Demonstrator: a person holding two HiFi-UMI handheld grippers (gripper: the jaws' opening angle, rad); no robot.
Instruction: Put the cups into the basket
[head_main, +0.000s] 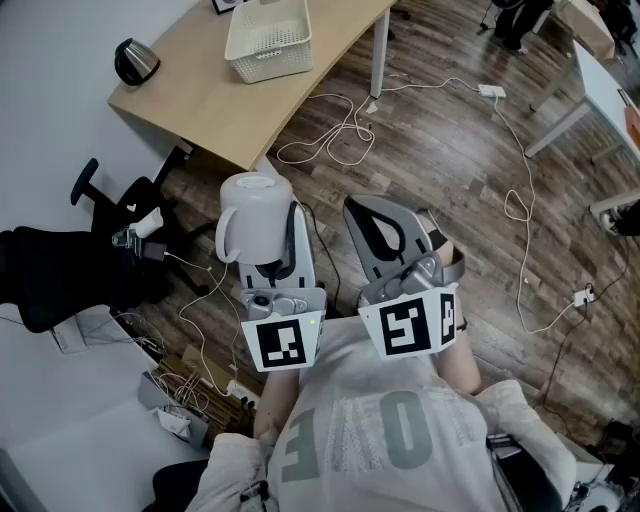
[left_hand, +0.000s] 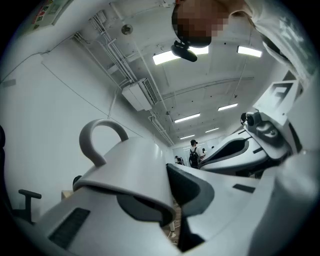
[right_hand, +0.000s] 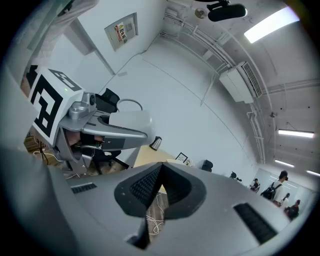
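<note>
The person holds both grippers close in front of the chest, side by side, noses tipped forward and up toward the ceiling lights. The left gripper (head_main: 272, 232) is clamped on a white cup (head_main: 250, 205): its jaws pinch the cup's wall, and the handle (left_hand: 102, 140) arches off the far side. The right gripper (head_main: 360, 214) carries nothing. Its dark ribbed pads (right_hand: 142, 185) are pressed together with only floor showing past them. The two marker cubes sit just above the person's pale shirt (head_main: 390, 430).

The cup hangs in the air over the dark plank floor (head_main: 450, 170), well apart from the white slatted basket (head_main: 268, 40). That basket stands on a light wooden table (head_main: 215, 100) set against the wall. A dark rounded vessel (head_main: 135, 62) sits near the table's corner. Loose white cables (head_main: 330, 135) loop across the floor. A black office chair (head_main: 100, 235) stands to the left, and the leg of another table (head_main: 560, 125) shows to the right.

The basket's far end is cut off at the top of the head view, so I cannot see all of its inside. The left gripper's second jaw is hidden behind the cup there. The cup's interior cannot be made out. Far down the room, small figures stand, too tiny to describe.
</note>
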